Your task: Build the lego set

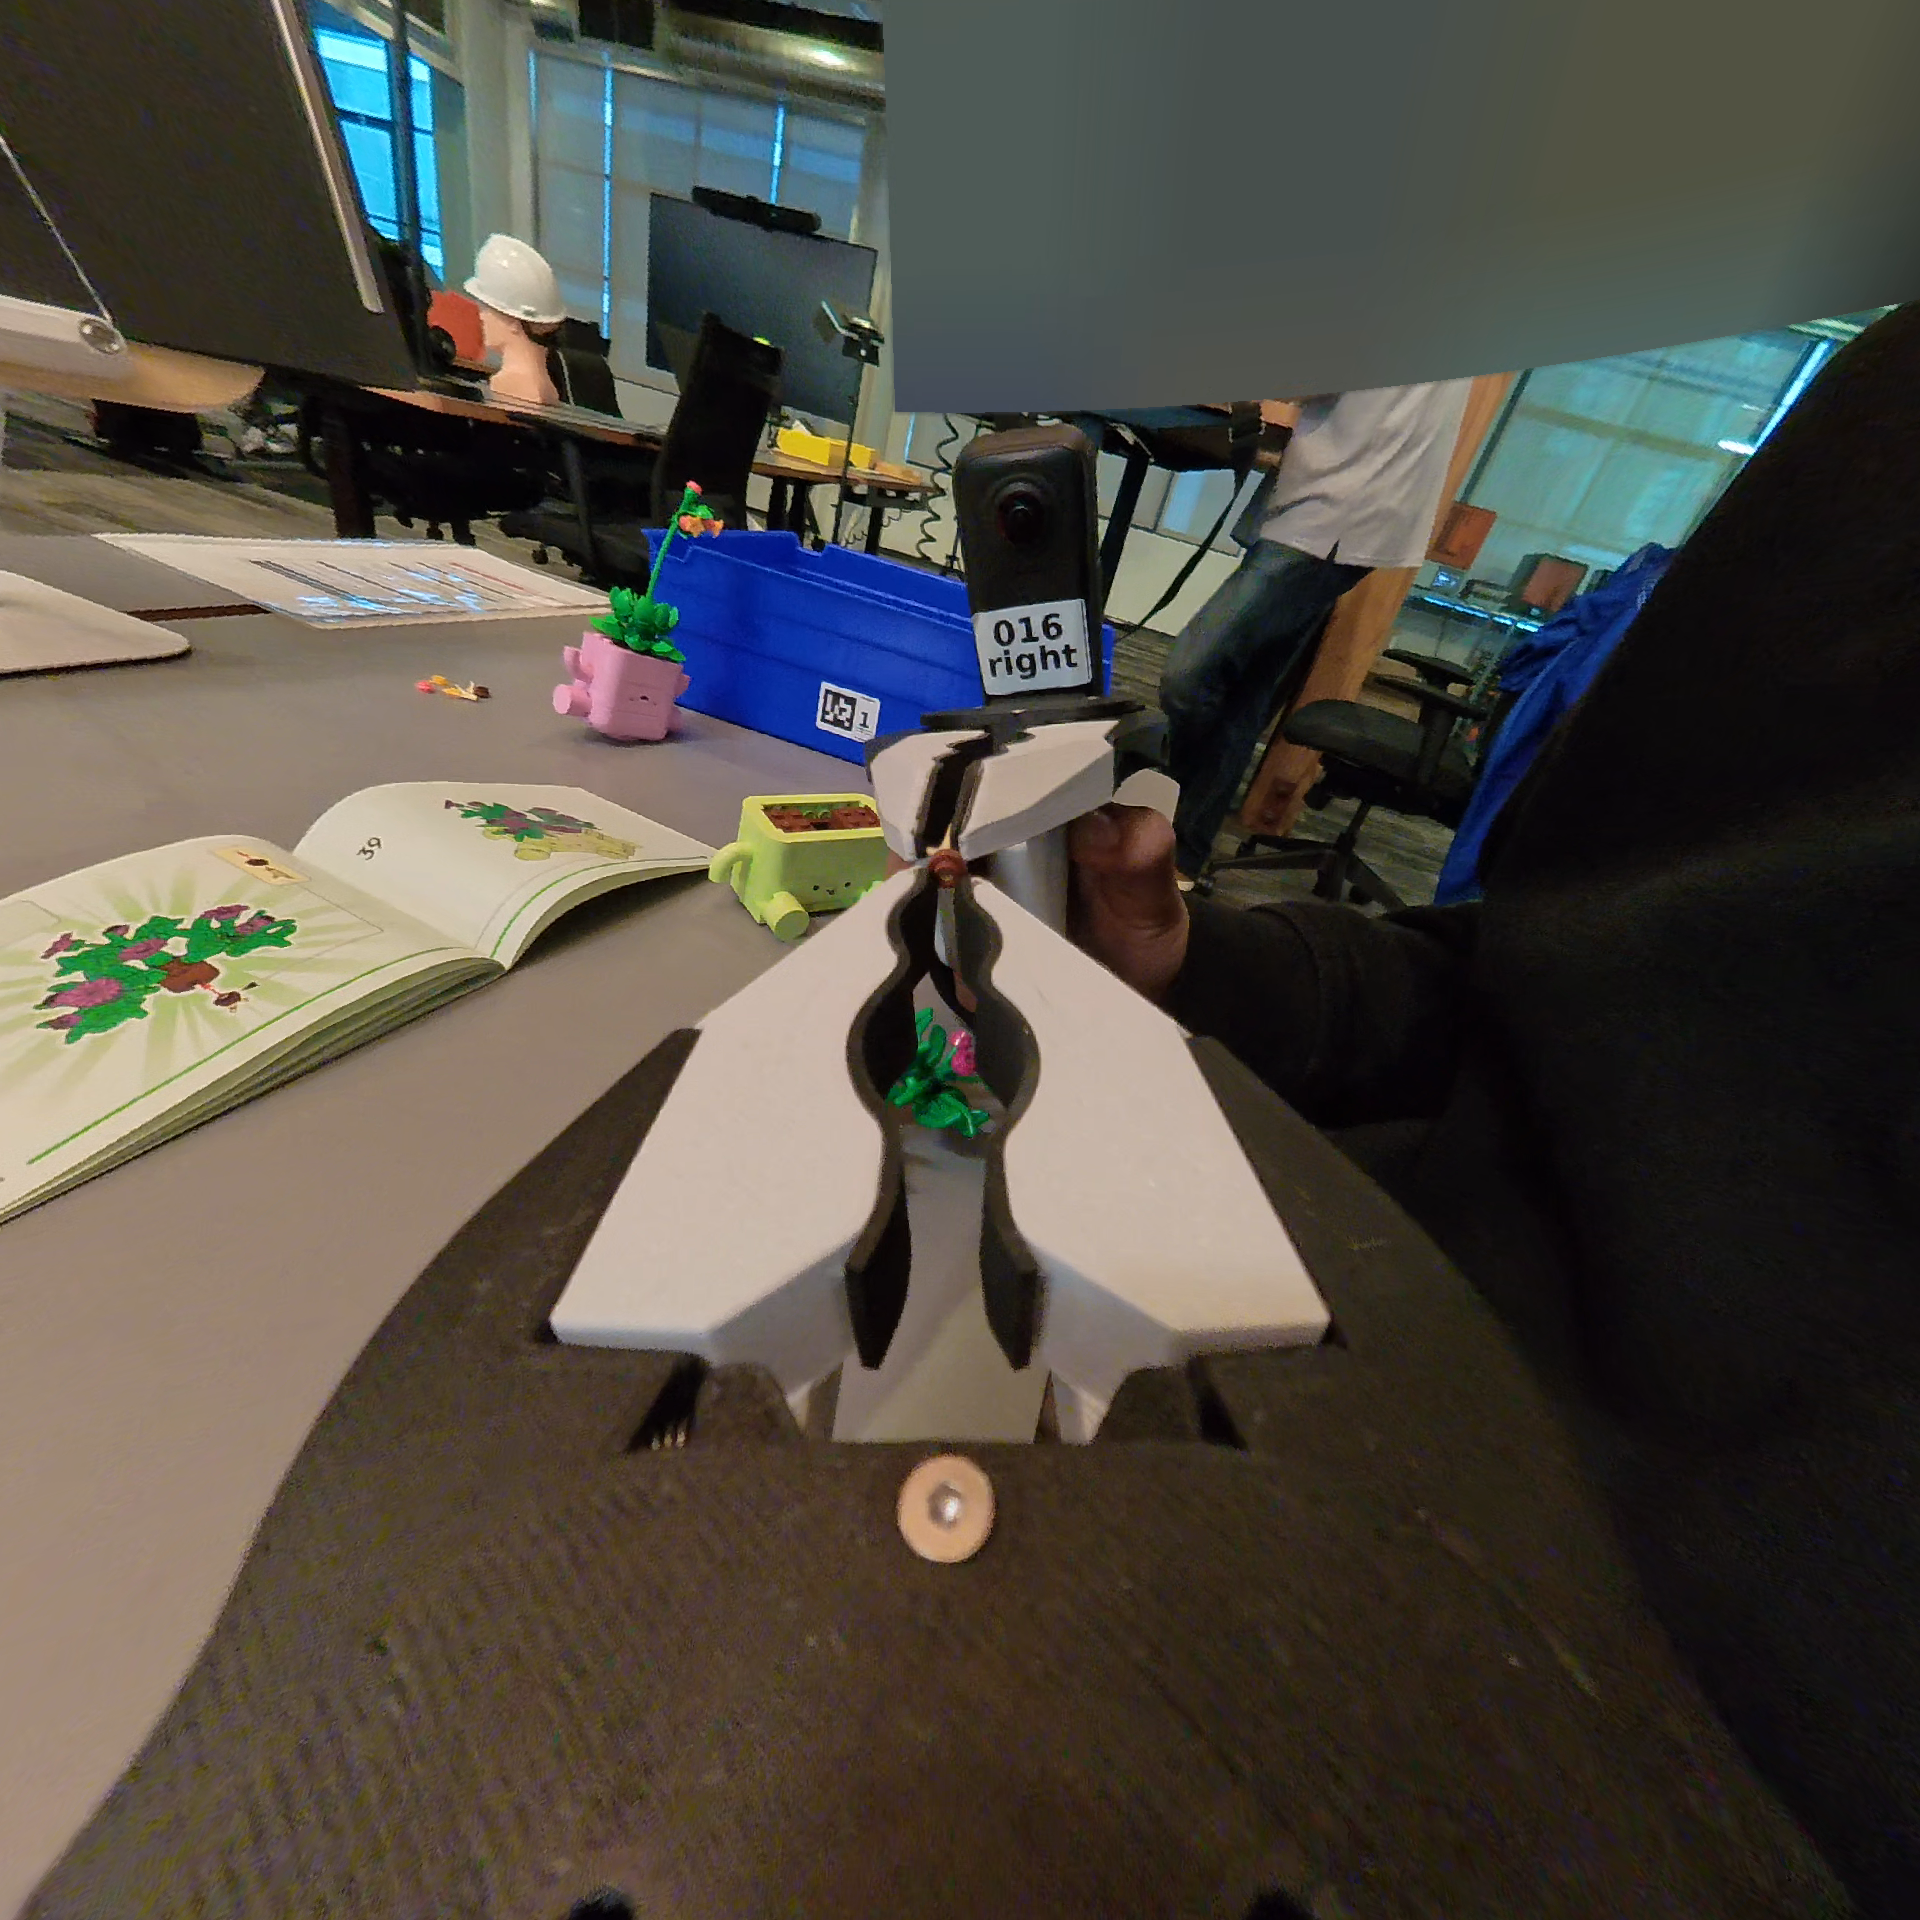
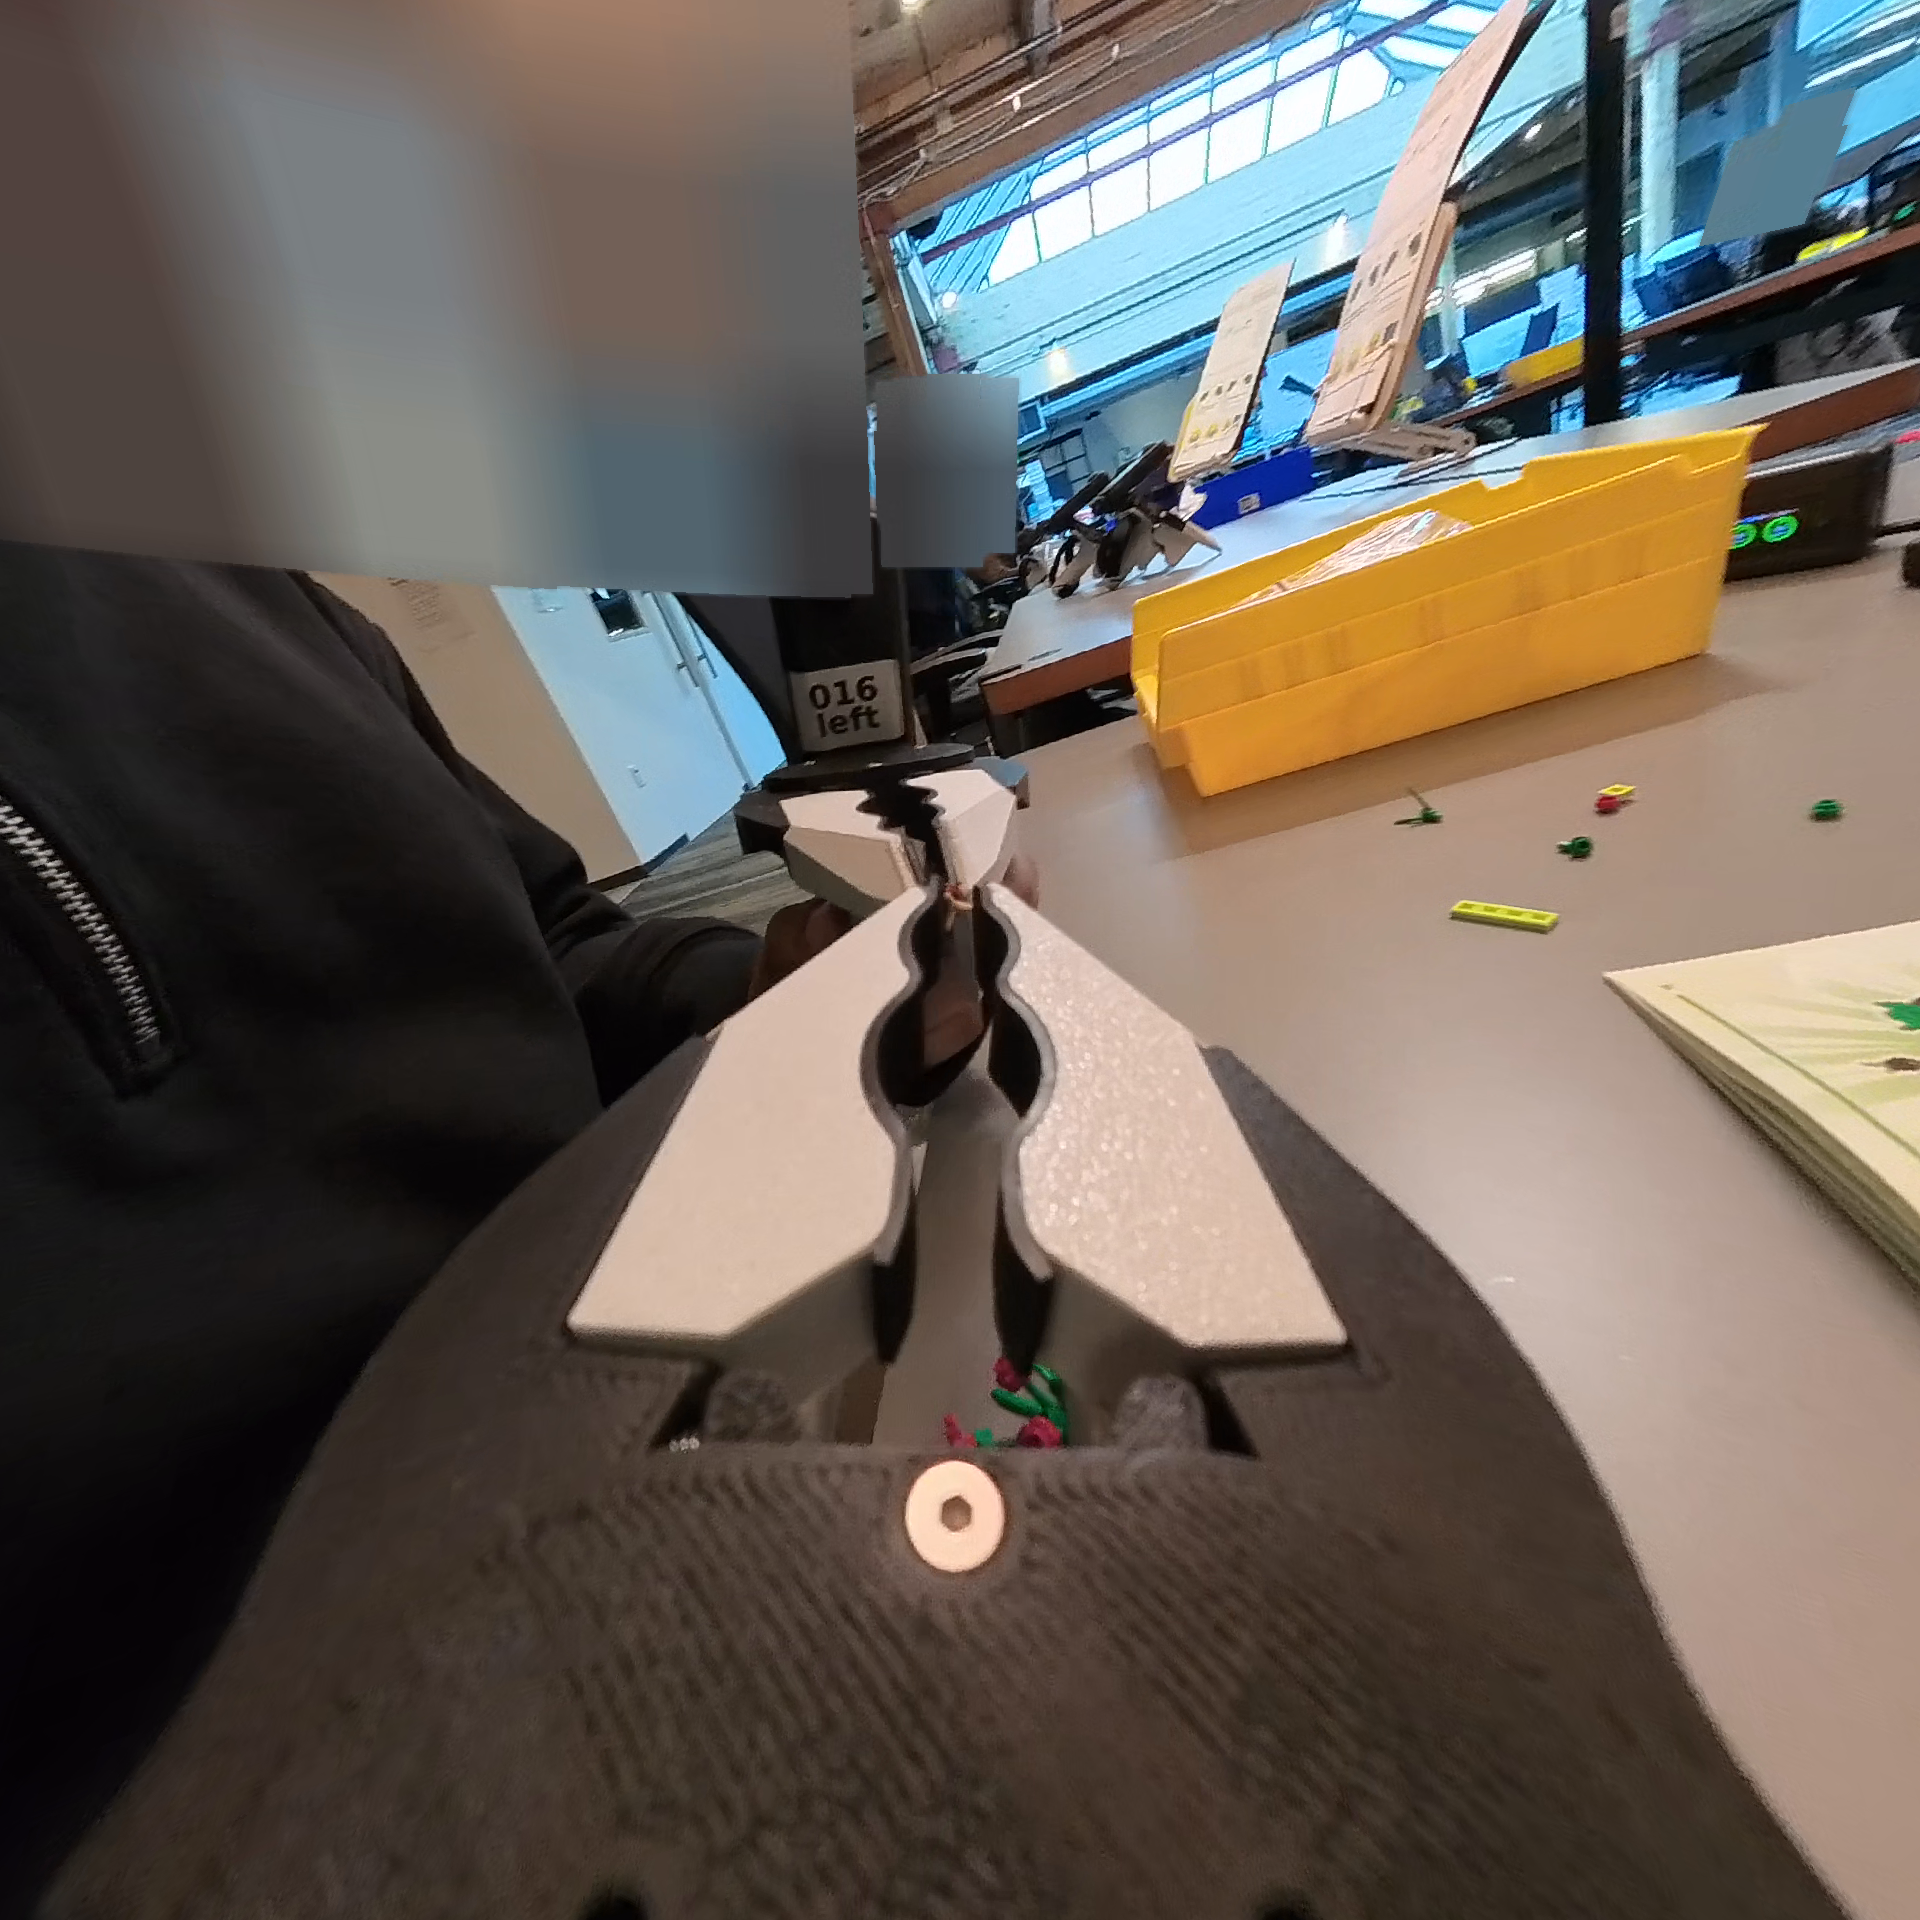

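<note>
Grippers tip to tip over the table
Left gripper [image 1: 943, 871] and right gripper [image 2: 951, 902], both clamped, pinch a small brown piece [image 1: 945, 867] at twelve o'clock.

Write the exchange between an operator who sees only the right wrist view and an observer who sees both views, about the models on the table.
Operator: I see a yellow bin and part of a booklet. Are any models built?
Observer: Yes, a pink pot with a green plant stands by a blue bin.
Operator: Is anything else built?
Observer: A lime green pot with brown bricks on top sits at the edge of the open booklet.
</note>
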Demonstrator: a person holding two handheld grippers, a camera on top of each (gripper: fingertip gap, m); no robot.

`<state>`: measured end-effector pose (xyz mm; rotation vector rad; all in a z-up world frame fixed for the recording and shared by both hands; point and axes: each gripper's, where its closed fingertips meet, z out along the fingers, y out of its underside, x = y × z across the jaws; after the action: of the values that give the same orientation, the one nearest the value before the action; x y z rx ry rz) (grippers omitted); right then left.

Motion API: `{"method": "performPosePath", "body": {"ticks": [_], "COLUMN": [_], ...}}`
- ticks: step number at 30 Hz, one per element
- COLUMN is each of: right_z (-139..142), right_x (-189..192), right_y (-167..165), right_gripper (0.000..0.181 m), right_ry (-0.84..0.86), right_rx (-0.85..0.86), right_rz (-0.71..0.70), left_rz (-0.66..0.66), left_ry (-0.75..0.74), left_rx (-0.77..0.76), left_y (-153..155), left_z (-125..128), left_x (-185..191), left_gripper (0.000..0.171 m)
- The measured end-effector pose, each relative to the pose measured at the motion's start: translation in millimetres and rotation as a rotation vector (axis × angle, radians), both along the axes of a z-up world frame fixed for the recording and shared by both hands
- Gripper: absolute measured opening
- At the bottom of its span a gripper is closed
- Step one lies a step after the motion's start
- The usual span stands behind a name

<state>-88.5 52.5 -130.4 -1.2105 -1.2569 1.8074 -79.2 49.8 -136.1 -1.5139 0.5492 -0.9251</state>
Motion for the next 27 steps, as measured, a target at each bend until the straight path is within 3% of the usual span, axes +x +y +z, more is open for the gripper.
{"method": "performPosePath", "body": {"ticks": [27], "right_z": [-2.4], "right_x": [-0.8], "right_y": [-0.8], "right_gripper": [0.003], "right_ry": [-0.019], "right_rx": [0.005], "right_rz": [0.006], "left_rz": [-0.020], "left_ry": [-0.015], "left_rx": [-0.013], "left_y": [-1.1], "left_z": [-0.3], "left_x": [-1.5], "left_gripper": [0.001]}}
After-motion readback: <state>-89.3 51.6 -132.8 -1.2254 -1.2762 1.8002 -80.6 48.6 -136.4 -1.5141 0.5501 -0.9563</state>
